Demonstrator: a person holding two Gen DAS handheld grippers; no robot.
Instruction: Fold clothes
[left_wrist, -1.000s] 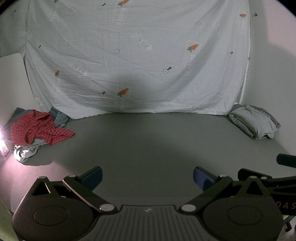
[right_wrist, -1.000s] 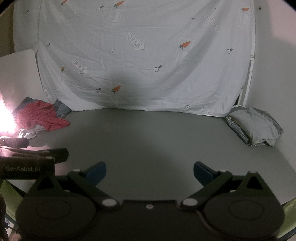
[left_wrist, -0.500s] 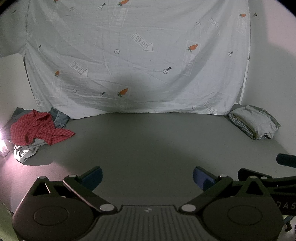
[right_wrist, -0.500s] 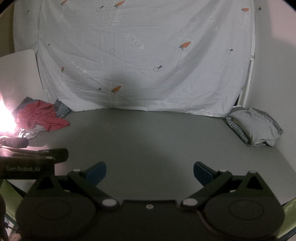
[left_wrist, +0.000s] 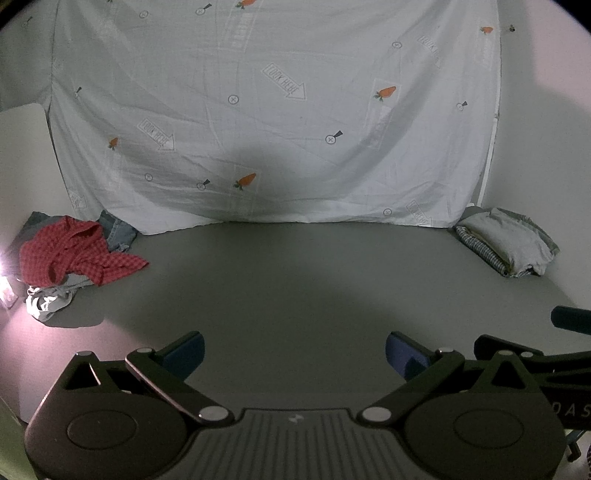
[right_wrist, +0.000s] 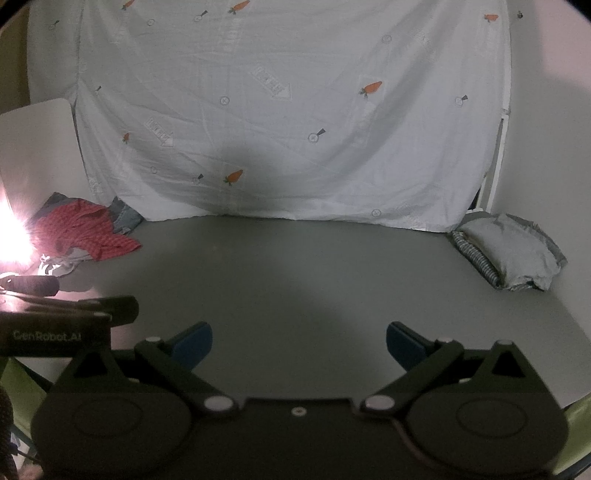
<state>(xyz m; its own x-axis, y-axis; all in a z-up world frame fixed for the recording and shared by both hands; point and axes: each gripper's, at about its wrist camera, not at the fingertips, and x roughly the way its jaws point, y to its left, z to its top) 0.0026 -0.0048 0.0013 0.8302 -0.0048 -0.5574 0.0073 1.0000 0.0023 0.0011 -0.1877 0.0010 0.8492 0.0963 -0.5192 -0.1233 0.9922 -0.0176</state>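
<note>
A heap of unfolded clothes lies at the table's far left, topped by a red checked shirt (left_wrist: 79, 251) (right_wrist: 86, 230) over denim and a pale garment. At the far right sits a stack of folded clothes (left_wrist: 508, 245) (right_wrist: 511, 254), grey on top with a striped piece underneath. My left gripper (left_wrist: 293, 350) hovers open over the near middle of the grey table (left_wrist: 295, 280), nothing between its blue pads. My right gripper (right_wrist: 299, 341) is open too, empty, beside the left one.
A white sheet with carrot prints (left_wrist: 280, 110) hangs behind the table. A bright lamp glare (right_wrist: 11, 236) shines at the left edge. The left gripper's body (right_wrist: 55, 325) shows in the right wrist view, and the right gripper's body (left_wrist: 535, 358) in the left.
</note>
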